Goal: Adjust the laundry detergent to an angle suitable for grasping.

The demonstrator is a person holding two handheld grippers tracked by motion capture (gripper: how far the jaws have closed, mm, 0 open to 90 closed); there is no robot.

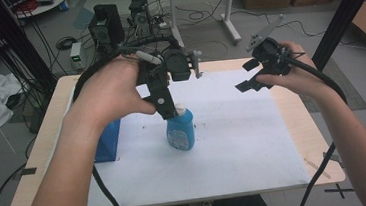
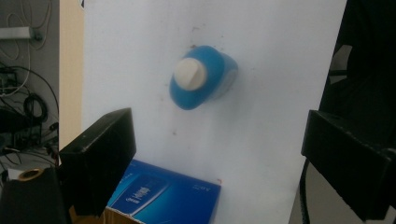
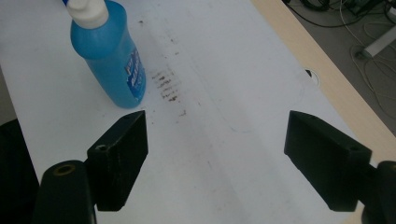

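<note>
A blue bottle with a white cap stands upright on the white mat near the table's middle. My left gripper points straight down just above the cap, and its jaws are wide open with nothing between them. From the left gripper view the bottle is seen from above, ahead of the jaws. My right gripper hangs open in the air over the mat's back right. In the right gripper view the bottle stands far off at upper left.
A blue box lies at the mat's left edge, partly behind my left forearm, and appears close below the left jaws. Brown smudges mark the mat beside the bottle. The wooden table edge runs along the right.
</note>
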